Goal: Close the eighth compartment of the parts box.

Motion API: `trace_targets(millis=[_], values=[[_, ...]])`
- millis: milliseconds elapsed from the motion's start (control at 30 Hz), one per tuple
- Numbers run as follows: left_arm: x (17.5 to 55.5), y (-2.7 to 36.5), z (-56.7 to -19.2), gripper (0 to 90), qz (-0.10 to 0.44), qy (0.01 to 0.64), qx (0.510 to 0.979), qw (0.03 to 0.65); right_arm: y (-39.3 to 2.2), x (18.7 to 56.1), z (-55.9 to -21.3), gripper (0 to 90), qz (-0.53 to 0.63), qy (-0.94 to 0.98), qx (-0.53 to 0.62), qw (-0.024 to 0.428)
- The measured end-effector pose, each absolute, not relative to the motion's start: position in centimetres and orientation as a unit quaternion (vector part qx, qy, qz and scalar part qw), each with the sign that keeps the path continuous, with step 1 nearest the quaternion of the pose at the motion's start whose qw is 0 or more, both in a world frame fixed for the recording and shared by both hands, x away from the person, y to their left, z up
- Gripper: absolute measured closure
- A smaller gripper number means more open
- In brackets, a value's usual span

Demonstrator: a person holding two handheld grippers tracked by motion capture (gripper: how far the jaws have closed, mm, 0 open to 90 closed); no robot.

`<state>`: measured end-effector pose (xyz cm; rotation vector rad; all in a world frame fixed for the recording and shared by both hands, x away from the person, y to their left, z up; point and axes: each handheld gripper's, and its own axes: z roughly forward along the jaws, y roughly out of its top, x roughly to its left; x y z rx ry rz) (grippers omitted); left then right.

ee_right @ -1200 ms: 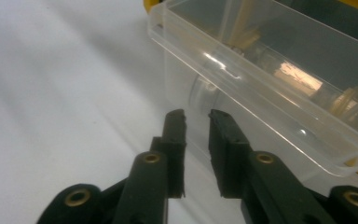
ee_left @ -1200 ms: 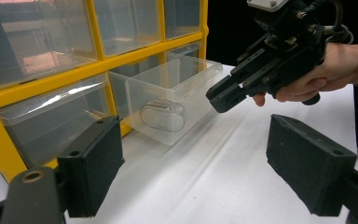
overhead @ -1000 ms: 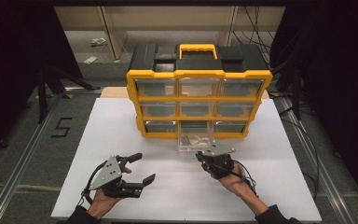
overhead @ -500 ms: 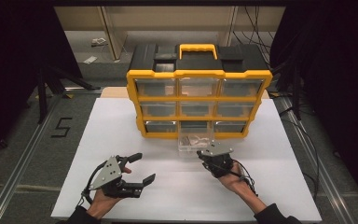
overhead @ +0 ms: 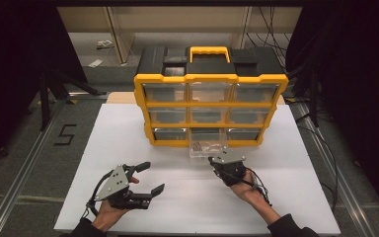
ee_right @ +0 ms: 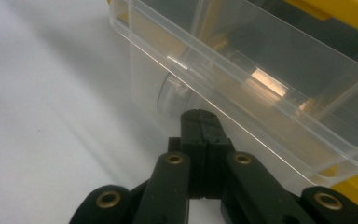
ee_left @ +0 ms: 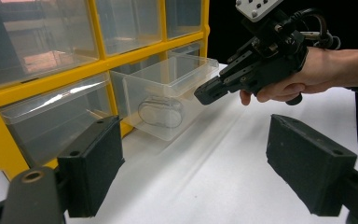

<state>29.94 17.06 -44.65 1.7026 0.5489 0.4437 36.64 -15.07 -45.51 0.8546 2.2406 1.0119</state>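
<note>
Right tool (overhead: 216,162) pinched shut, empty, tips at the pulled-out clear drawer's (overhead: 206,147) near face; push straight, squarely centred. Left tool (overhead: 150,177) wide, idle.

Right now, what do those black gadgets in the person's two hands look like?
Each is a black two-jaw tool. The left gripper has flat rectangular pads and a grey three-cornered plate with small holes. The right gripper has brass-coloured rivets, a similar plate and a thin black cable. Dark sleeves cover the wrists.
</note>
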Motion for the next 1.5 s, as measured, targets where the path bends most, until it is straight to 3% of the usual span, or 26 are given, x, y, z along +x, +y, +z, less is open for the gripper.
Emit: trace_targets(millis=[1500], values=[[29.9,17.2,-44.6,18.2,0.194,0.239,0.734,0.605,-13.6,39.9,-46.3,90.0,0.392,0.797,0.342,0.307]])
